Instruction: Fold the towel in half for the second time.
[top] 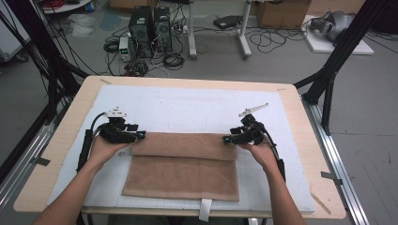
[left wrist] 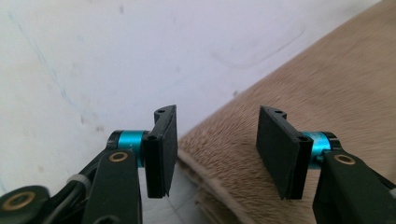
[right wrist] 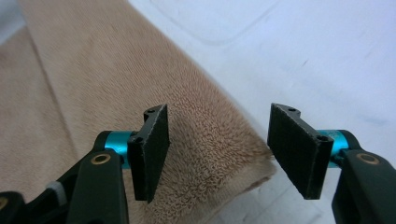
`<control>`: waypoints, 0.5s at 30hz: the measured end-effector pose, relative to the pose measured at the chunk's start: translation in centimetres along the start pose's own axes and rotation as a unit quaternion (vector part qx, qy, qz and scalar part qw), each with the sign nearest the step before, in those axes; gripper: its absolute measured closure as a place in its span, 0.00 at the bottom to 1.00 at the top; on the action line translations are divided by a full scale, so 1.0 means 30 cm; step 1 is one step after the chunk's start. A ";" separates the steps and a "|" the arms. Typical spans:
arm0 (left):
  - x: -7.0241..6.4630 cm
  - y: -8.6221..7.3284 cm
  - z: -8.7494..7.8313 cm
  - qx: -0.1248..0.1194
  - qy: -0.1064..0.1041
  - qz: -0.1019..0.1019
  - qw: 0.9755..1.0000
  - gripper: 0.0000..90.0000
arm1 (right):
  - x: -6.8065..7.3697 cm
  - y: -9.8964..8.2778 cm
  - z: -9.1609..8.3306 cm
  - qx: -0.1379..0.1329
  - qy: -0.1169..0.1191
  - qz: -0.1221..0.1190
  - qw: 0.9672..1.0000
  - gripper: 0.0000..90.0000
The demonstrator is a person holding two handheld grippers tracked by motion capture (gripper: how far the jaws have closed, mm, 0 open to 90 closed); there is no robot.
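A tan towel (top: 183, 166) lies on the white mat (top: 187, 105) that covers the wooden table (top: 300, 117), toward the near side and about centred between left and right. Its far part is doubled over toward the person, making a narrower band on top of the wider layer beneath.

The left gripper (top: 136, 136) sits at the left end of that folded band, and its jaws stand apart with nothing pinched. In the left gripper view the towel's corner lies under and between the pads (left wrist: 163, 149), untouched as far as I can see. The right gripper (top: 228, 139) is at the right end of the band, jaws likewise apart. In the right gripper view the fluffy corner (right wrist: 233, 163) lies below the gap, and no pad presses on it.

To my eye the fold has been laid down and let go. What could go wrong from here: the jaws are close over the pile, so a hand drawn back low might drag a corner and skew the fold. The doubled band also looks slightly narrower than the layer under it, so another fold may stack unevenly if the ends are not squared. A pinch that catches only the top layer would pull the fold open.

I can read no brand, label or writing on the towel, mat or grippers.
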State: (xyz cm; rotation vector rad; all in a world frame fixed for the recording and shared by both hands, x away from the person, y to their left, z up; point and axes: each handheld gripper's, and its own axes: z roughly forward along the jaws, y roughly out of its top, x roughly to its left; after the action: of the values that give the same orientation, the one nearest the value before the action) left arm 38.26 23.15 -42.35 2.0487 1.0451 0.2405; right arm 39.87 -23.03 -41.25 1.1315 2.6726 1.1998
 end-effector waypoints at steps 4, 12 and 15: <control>0.036 -0.015 0.024 0.018 -0.051 -0.053 0.997 0.56 | -0.008 -0.018 0.031 0.012 0.038 0.016 0.999 0.64; 0.007 -0.002 -0.022 -0.007 -0.053 -0.024 0.998 0.90 | 0.024 -0.008 -0.001 0.001 0.034 -0.017 0.999 0.86; -0.013 0.006 -0.070 -0.043 -0.049 -0.012 0.998 0.90 | 0.045 0.002 -0.027 -0.014 0.024 -0.033 0.999 0.86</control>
State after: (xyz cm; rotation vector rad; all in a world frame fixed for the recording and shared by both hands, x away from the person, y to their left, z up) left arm 37.09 24.01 -40.78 1.9490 0.9821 0.1676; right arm 38.67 -22.71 -40.27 1.0148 2.6961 1.2655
